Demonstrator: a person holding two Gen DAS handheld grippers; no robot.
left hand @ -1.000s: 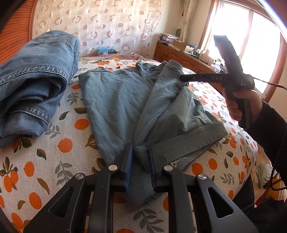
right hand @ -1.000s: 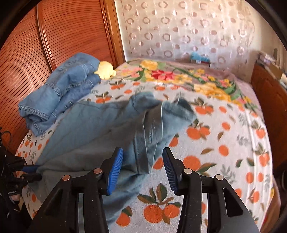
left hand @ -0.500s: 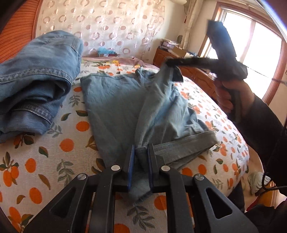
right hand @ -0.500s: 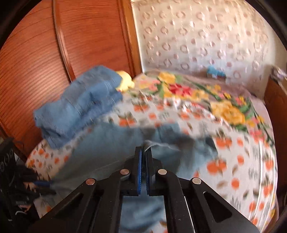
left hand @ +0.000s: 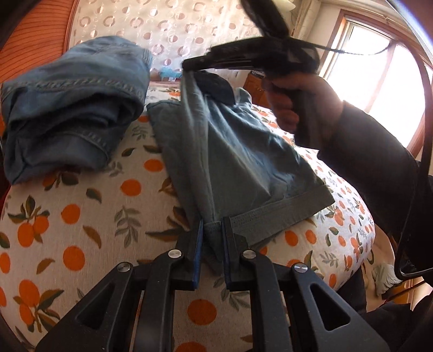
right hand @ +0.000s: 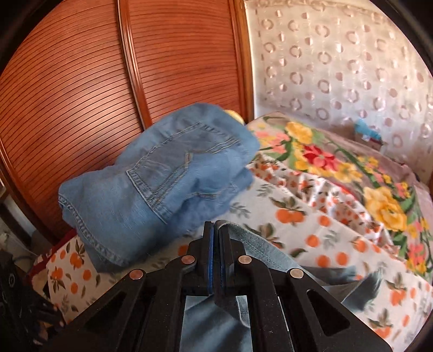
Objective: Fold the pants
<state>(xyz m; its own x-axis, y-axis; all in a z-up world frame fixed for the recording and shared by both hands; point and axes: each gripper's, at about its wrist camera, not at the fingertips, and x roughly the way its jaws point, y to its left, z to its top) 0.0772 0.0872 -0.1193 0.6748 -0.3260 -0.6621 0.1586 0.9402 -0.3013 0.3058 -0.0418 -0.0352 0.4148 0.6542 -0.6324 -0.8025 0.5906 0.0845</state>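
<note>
Orange-printed bed is carrying the pants. Left gripper jaws are pinching the near hem; right gripper jaws are pinching the far end, lifted above, so the length is running away from the left gripper.

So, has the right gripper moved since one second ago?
Yes. The right gripper, shut on the pants, has risen and come left, from beside the window to in front of the curtain.

Bed covered with a white sheet printed with oranges and leaves. Folded blue jeans lie at its left edge. Grey-blue pants lie partly on the sheet beside them. A floral blanket covers the far end.
</note>
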